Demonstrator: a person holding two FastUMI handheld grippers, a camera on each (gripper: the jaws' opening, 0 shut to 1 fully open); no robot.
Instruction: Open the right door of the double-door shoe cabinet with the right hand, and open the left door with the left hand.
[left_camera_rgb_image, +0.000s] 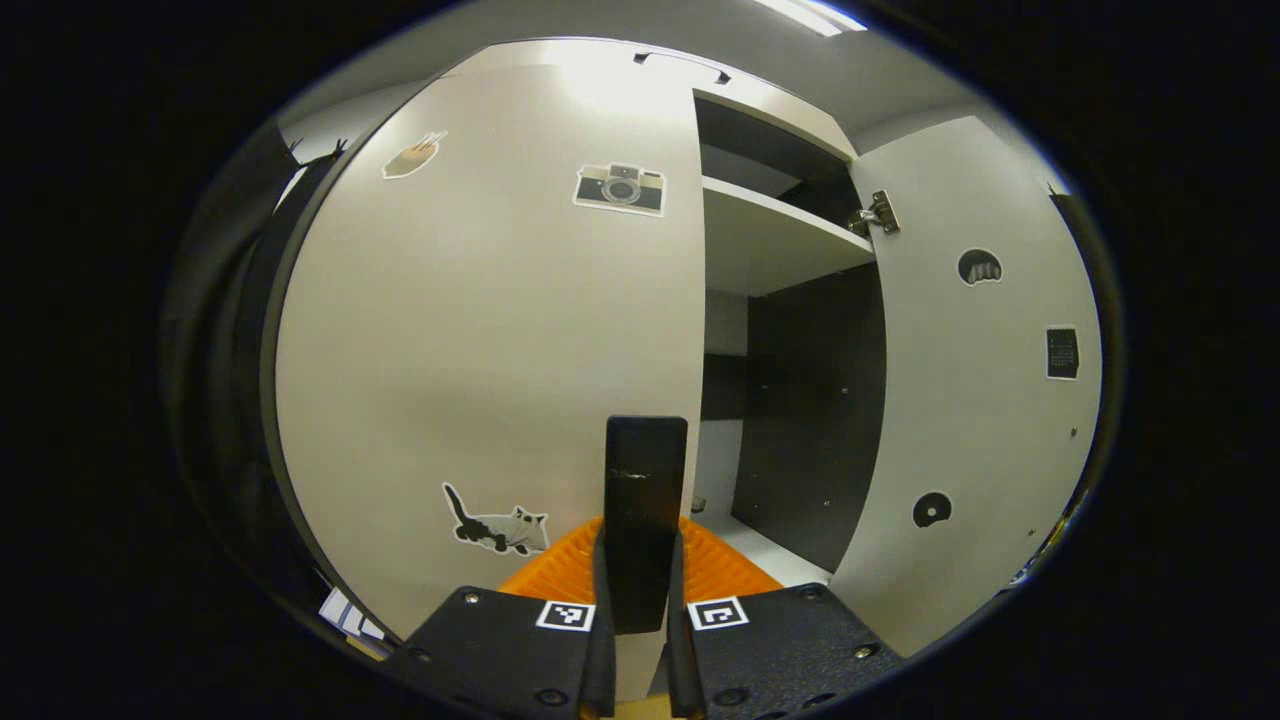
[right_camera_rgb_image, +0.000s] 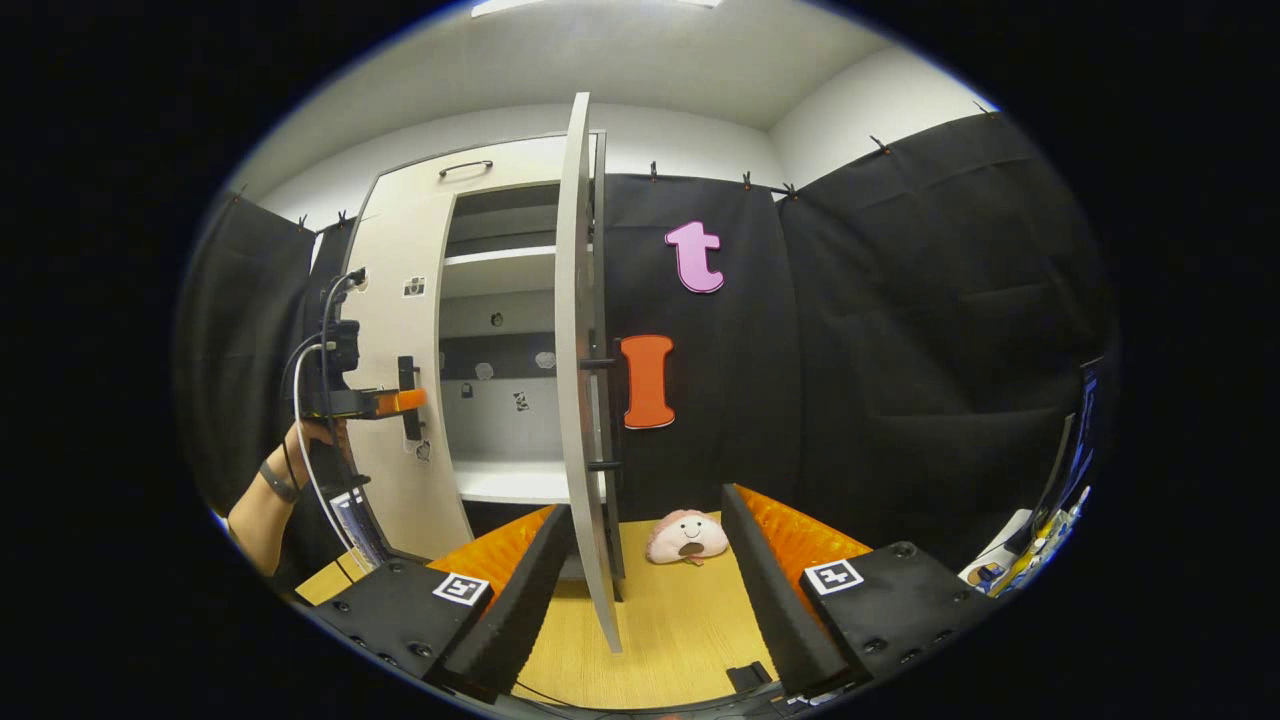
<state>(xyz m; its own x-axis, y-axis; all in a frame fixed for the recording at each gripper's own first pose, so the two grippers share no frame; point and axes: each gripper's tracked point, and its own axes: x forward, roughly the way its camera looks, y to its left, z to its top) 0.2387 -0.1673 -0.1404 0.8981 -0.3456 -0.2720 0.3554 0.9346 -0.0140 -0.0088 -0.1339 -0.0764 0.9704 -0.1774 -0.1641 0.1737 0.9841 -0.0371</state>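
- Double-door shoe cabinet (right_camera_rgb_image: 400, 300) standing against a black-cloth wall, on a wood floor (right_camera_rgb_image: 660, 620).
- Right door (right_camera_rgb_image: 580, 400) already swung wide, seen edge-on in the right gripper view, with shelves (left_camera_rgb_image: 770, 235) and a dark interior exposed behind it.
- Left door (left_camera_rgb_image: 480, 330) shut, or very nearly — pale, flat, dotted with stickers: a camera (left_camera_rgb_image: 620, 188) up high, a cat (left_camera_rgb_image: 500, 528) low down.
- Left gripper (left_camera_rgb_image: 640, 560) closed tight on the left door's dark upright handle (left_camera_rgb_image: 645, 480), both fingers pressing its sides; also seen from afar in the right gripper view, held by a hand (right_camera_rgb_image: 320, 435) at the door's inner edge.
- Right gripper (right_camera_rgb_image: 650, 570) spread wide, holding nothing, the right door's edge just in front between its fingers, untouched.
- Pink plush toy (right_camera_rgb_image: 686, 537) lying on the floor beyond.
- Step in hand, by judgement: second half of the task — left door gripped, not yet swung.
- Next move likely calls for: firm hold kept, pull back in an arc about the left-side hinges.
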